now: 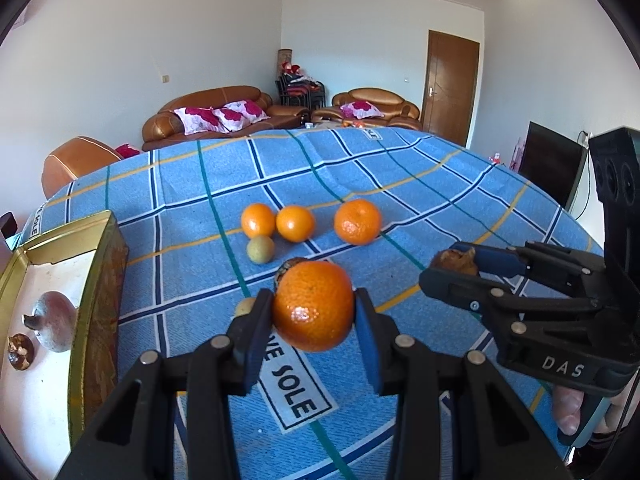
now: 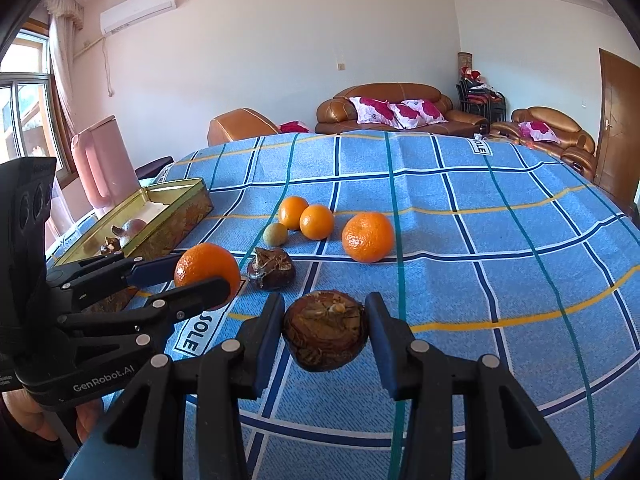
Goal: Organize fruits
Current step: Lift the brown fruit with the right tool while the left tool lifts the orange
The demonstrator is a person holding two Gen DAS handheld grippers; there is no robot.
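Left gripper (image 1: 314, 312) pinching an orange (image 1: 314, 305), lifted just right of the gold tin (image 1: 96, 276). Right gripper (image 2: 326, 330) clamped on a brown mangosteen (image 2: 326, 330), farther right of the tin. Right of the tin on the blue checked cloth (image 2: 480, 240): three oranges (image 2: 368, 237), a small green fruit (image 2: 275, 234), another brown mangosteen (image 2: 271, 269). Inside the tin: a pomegranate (image 1: 56, 320) and a dark brown fruit (image 1: 21, 351).

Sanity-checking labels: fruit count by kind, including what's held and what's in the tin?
Oranges: 4, three on the cloth, one in the left gripper
Dark brown fruits: 3, one in the right gripper, one on the cloth, one in the tin
Small green fruit: 1
Pomegranate in the tin: 1
Total: 9
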